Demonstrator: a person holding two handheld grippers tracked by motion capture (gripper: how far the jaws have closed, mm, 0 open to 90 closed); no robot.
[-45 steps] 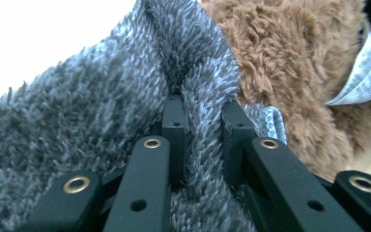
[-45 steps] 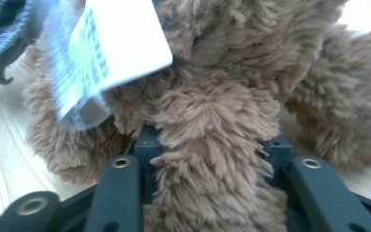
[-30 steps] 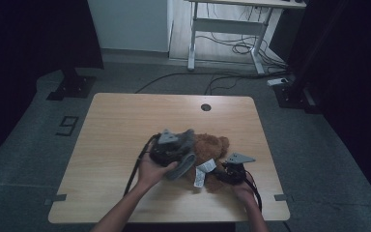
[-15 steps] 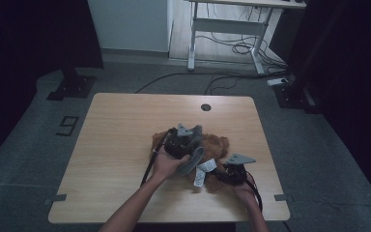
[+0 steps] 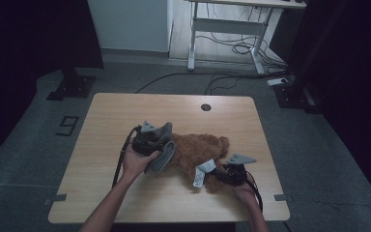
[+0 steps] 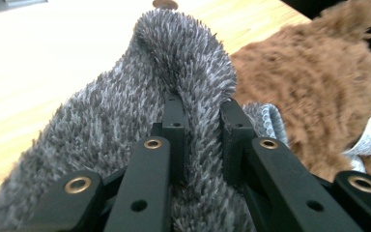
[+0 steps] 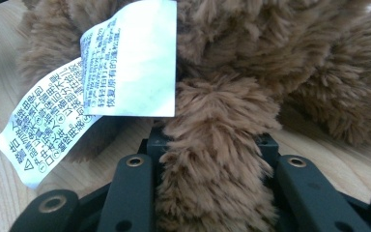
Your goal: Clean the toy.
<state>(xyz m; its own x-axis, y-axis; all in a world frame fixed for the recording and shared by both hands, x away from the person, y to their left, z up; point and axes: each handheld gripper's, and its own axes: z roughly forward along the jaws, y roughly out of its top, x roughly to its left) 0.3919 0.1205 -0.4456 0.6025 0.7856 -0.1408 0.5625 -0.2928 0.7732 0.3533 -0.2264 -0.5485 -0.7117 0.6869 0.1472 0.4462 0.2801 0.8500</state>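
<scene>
Room: dim, grey floor, a white desk frame with loose cables behind the worktop.
Worktop (image 5: 125, 116): pale wood, a round hole at its far edge, everything else gathered toward the near side.
Brown plush toy (image 5: 198, 150): lying flat near the middle of the worktop, fur shaggy, one limb stretched toward the near right corner.
Grey fuzzy cloth (image 6: 125, 121): bunched against the toy's left side, touching it, lifted a little in a fold.
Left gripper (image 6: 203, 125): at the toy's left, jaws clamped on a ridge of that grey cloth.
Right gripper (image 7: 212, 145): at the toy's near right, jaws squeezed on the brown limb.
White care label (image 7: 125, 63): printed, hanging off the toy just beside the gripped limb.
</scene>
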